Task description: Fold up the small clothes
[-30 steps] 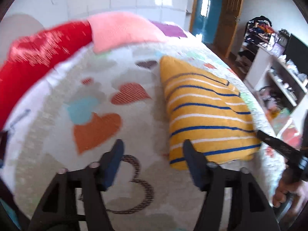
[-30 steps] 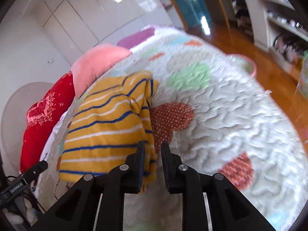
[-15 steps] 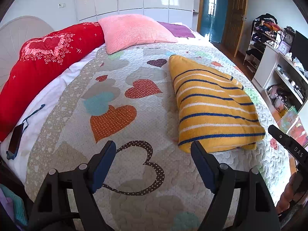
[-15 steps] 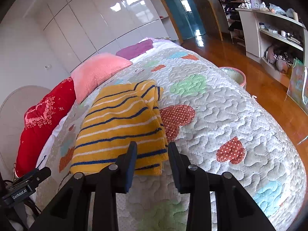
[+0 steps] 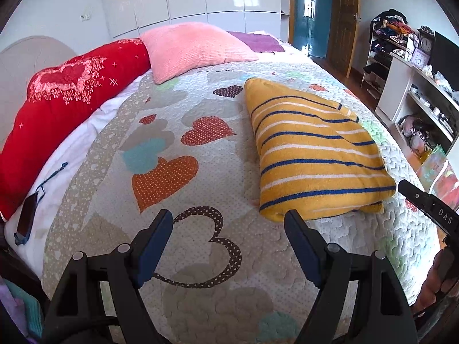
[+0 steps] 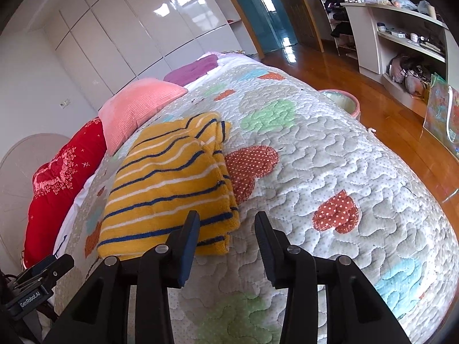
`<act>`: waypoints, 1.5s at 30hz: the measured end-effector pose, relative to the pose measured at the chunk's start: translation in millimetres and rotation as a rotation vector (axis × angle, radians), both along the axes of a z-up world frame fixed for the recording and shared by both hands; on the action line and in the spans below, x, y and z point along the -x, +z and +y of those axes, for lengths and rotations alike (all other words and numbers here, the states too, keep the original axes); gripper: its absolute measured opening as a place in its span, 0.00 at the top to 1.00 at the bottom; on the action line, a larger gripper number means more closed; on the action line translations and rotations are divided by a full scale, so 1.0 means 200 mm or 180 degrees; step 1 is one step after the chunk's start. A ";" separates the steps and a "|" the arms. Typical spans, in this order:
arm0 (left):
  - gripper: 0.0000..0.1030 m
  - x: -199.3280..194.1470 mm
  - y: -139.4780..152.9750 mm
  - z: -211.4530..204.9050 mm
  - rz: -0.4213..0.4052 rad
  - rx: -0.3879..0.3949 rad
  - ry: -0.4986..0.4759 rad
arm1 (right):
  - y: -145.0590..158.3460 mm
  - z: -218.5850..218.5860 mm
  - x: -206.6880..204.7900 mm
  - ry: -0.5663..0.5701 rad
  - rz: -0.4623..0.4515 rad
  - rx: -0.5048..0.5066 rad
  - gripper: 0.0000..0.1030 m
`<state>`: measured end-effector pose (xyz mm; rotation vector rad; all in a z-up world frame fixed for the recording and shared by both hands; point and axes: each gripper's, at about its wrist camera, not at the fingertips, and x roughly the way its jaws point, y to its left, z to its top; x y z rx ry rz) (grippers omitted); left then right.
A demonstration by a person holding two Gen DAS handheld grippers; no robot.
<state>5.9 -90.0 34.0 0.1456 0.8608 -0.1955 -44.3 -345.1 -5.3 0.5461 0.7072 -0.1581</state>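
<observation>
Since a second ago my right gripper (image 6: 226, 229) let go of the yellow striped garment (image 5: 312, 154) and backed off, fingers now spread apart. It sits folded on the heart quilt (image 5: 178, 149), center-right of the left view. My left gripper (image 5: 229, 229) is wide open too, holding nothing, just short of it.

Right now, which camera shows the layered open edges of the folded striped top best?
The right wrist view. The striped top shows its stacked layers along the side facing that camera, beside the open right gripper. The left wrist view shows the top mostly as a smooth folded face, with only a bit of lower layer peeking out at the near corner.
</observation>
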 end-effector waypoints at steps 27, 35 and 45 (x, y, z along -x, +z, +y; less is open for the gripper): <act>0.23 -0.28 0.00 0.16 0.0364 0.0782 -0.0054 | 0.02 -0.16 -0.16 -0.0025 -0.0114 -0.0170 0.26; 0.22 -0.80 -0.24 0.16 0.1233 0.1517 -0.0275 | -0.12 -0.28 -0.65 0.0293 0.0180 -0.0560 0.22; 0.36 -0.96 -0.47 -0.14 0.1808 0.2251 -0.0843 | -0.18 -0.14 -1.00 0.0741 0.0336 -0.0879 0.63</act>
